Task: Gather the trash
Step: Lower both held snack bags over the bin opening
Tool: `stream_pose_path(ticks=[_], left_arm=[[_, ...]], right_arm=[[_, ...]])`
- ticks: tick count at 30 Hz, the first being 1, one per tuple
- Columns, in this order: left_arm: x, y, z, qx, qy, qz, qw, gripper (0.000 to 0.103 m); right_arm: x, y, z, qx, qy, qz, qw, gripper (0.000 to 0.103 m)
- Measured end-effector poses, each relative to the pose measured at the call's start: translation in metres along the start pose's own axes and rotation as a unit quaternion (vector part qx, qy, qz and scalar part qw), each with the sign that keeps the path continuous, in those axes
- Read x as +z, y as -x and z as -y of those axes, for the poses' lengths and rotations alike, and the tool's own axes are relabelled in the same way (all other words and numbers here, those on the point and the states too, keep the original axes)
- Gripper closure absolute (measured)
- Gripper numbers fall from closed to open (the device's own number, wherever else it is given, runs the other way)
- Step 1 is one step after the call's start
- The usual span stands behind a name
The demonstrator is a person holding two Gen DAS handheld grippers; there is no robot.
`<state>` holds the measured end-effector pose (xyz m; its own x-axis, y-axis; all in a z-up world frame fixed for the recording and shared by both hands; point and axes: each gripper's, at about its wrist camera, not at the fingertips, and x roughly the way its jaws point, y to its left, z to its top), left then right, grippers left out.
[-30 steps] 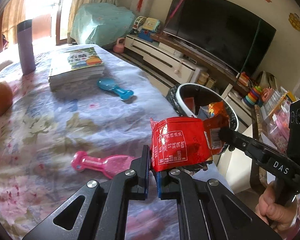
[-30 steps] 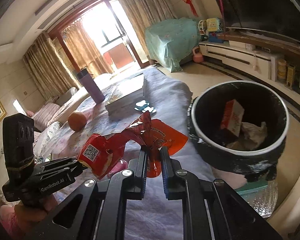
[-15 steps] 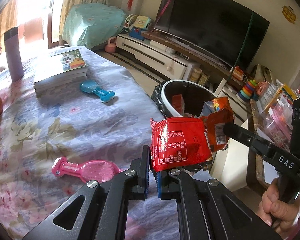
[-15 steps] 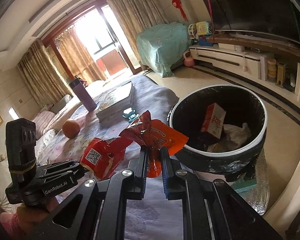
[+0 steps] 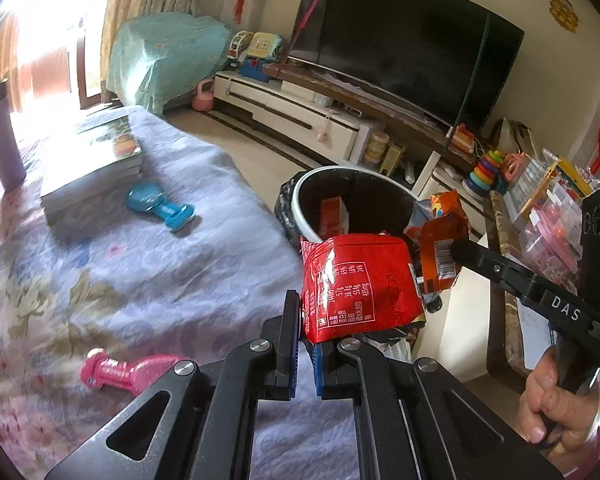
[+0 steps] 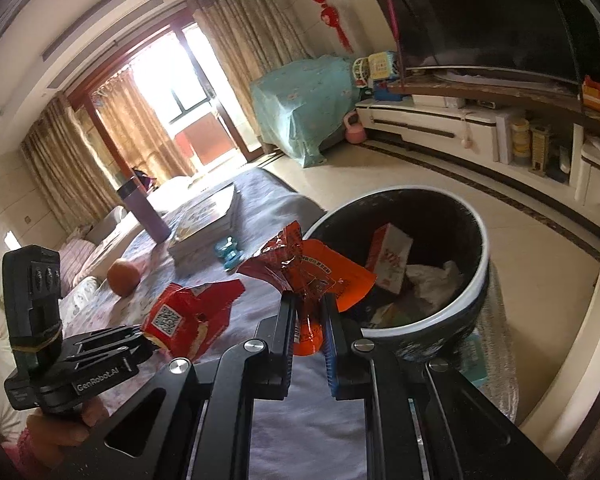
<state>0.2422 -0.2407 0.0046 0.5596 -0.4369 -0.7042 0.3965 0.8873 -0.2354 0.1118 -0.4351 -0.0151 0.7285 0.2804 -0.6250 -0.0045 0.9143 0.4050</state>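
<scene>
Trash fills both tools: the left gripper (image 5: 306, 334) pinches a red snack bag (image 5: 360, 284), the right gripper (image 6: 307, 322) an orange wrapper (image 6: 320, 280). Both hang near the black bin (image 6: 452, 304) beside the table (image 5: 120, 272).

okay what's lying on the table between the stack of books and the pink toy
A blue toy lies between them, close beside the stack of books. From there to the pink toy only flowered tablecloth shows. The left wrist view shows it.

both wrist views close along their fingers, facing the trash bin (image 5: 352, 200) (image 6: 420, 264), shared, beside the table (image 5: 140, 264)
</scene>
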Motion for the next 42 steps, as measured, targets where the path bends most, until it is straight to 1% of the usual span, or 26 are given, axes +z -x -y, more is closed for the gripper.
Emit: stream_pose_path(ticks=[8,14,22,32,42], left_arm=[[0.019,-0.018,0.014,-0.006,-0.014,-0.005,0.9999,0.099],[0.032,-0.034,0.028,-0.007,-0.030,-0.009,0.9995,0.099],[0.047,-0.060,0.039,0.000,-0.043,-0.020,0.9989,0.099],[0.060,-0.089,0.045,0.008,-0.041,-0.041,0.9983,0.099],[0.066,-0.101,0.052,0.011,-0.048,-0.049,0.9976,0.099]], right_arm=[[0.013,0.002,0.026,-0.018,-0.016,0.006,1.000,0.091],[0.021,-0.002,0.037,-0.025,-0.021,0.006,0.999,0.091],[0.031,-0.014,0.047,-0.027,-0.025,-0.003,0.999,0.091],[0.041,-0.026,0.055,-0.034,-0.026,-0.017,0.999,0.091],[0.045,-0.038,0.068,-0.036,-0.035,-0.032,0.998,0.090]])
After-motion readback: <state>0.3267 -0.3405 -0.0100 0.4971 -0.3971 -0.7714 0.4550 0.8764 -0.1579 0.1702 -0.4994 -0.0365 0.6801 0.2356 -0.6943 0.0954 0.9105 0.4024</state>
